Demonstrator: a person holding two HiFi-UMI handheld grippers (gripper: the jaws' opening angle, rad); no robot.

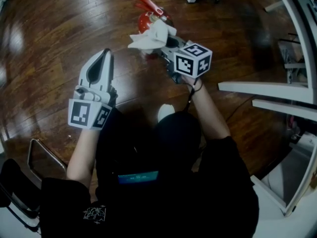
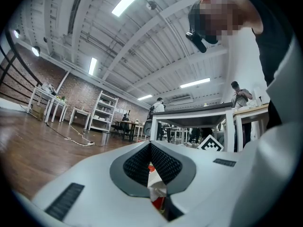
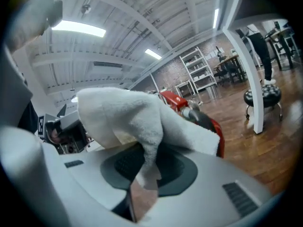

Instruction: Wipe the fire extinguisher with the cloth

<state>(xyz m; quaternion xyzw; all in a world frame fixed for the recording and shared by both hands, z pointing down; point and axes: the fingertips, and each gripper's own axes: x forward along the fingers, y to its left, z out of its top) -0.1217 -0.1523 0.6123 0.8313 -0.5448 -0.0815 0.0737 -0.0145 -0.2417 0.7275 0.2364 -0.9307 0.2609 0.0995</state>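
Observation:
A red fire extinguisher point(image 1: 146, 18) stands on the wooden floor at the top middle of the head view, with its handle uppermost. A white cloth point(image 1: 151, 35) lies bunched against its near side, and my right gripper point(image 1: 165, 45) is shut on that cloth. The right gripper view shows the cloth point(image 3: 128, 117) clamped between the jaws and draped over them, with the extinguisher point(image 3: 211, 122) just behind it. My left gripper point(image 1: 102, 57) hangs to the left of the extinguisher, apart from it, shut and holding nothing. Past its closed jaws point(image 2: 150, 148) only a sliver of red and white shows.
White table frames point(image 1: 270, 89) and legs stand along the right side. A metal-framed chair point(image 1: 43, 158) sits at the lower left beside the person. The person's white shoe point(image 1: 166, 112) is on the floor below the extinguisher. Dark wooden floor point(image 1: 54, 38) spreads to the left.

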